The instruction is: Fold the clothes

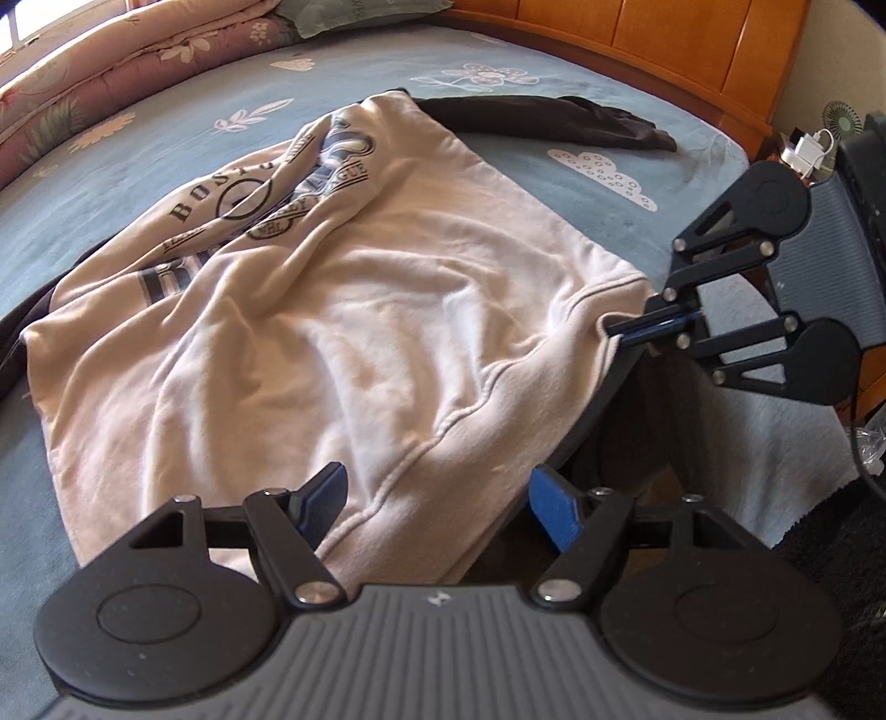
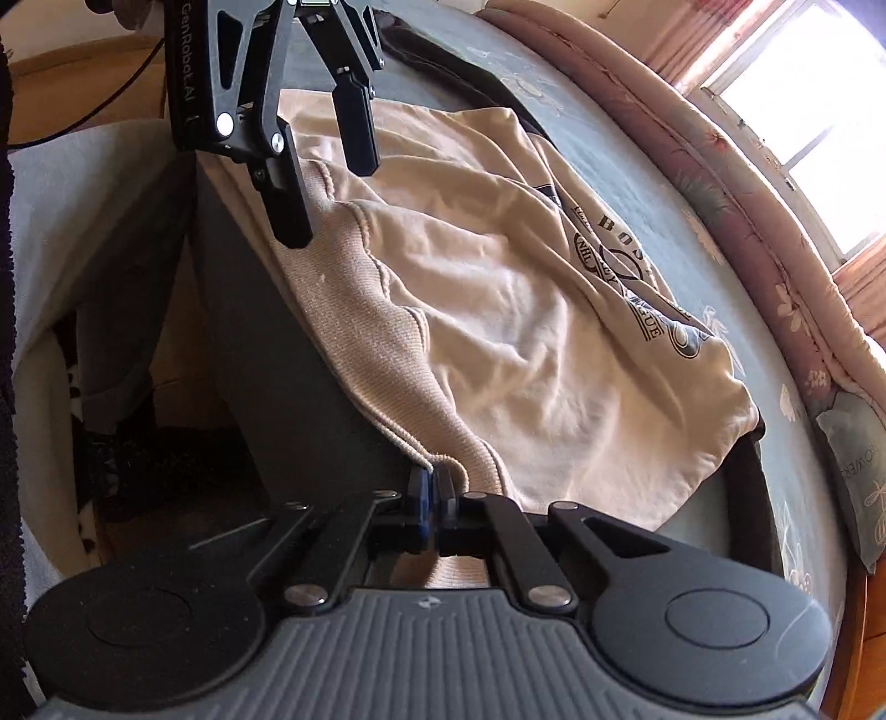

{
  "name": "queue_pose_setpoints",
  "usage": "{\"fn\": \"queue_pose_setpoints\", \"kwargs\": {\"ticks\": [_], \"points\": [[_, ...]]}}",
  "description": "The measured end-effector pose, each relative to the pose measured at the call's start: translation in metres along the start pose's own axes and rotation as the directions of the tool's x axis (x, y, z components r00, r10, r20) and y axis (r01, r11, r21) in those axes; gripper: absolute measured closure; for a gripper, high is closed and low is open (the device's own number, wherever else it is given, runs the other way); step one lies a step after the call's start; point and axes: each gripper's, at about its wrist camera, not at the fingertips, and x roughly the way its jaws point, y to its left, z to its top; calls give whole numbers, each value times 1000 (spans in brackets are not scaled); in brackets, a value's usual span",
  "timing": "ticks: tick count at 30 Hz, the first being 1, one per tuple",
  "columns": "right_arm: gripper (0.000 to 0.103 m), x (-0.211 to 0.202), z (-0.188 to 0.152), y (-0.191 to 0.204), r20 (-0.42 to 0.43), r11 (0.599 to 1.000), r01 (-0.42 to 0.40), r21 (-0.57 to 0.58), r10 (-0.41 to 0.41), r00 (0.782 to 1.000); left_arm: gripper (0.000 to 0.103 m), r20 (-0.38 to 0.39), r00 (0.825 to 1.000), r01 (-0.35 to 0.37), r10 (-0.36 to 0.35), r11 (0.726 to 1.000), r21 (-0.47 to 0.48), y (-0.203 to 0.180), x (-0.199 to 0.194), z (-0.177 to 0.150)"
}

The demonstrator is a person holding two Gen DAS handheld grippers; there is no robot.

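Note:
A cream sweatshirt (image 1: 332, 310) with a dark printed logo and dark sleeves lies spread on the blue bed, its ribbed hem at the near bed edge. It also shows in the right wrist view (image 2: 526, 332). My left gripper (image 1: 437, 498) is open, its blue-padded fingers on either side of the hem, not closed on it; it also shows in the right wrist view (image 2: 332, 194). My right gripper (image 2: 432, 487) is shut on a corner of the hem; it also shows in the left wrist view (image 1: 620, 327).
The bed has a blue flowered sheet (image 1: 554, 183), a wooden headboard (image 1: 664, 44) and a folded pink quilt (image 1: 111, 66) along the window side. A grey-green pillow (image 2: 853, 471) lies by the headboard. A bedside stand with a charger (image 1: 808, 149) sits at the right.

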Motion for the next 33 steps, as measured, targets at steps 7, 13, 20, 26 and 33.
{"fn": "queue_pose_setpoints", "kwargs": {"ticks": [7,13,20,26,33], "points": [[101,-9,-1,-9,-64,992,-127,24,129,990,29,-22,998,-56,55,996,-66,28,-9,-21],[95,-15,-4,-21,-85,972,-214,95,222,971,29,-112,990,-93,83,992,-85,43,-2,-49],[76,-26,6,-52,44,957,-169,236,163,986,23,-187,981,-54,43,997,-56,42,-20,-66],[70,7,-4,-87,48,867,-135,480,128,991,23,-105,994,-47,39,996,-73,49,-41,-38],[61,25,-39,-85,-2,774,-106,625,137,991,24,-62,997,-64,55,984,-165,66,-6,-19]]}}
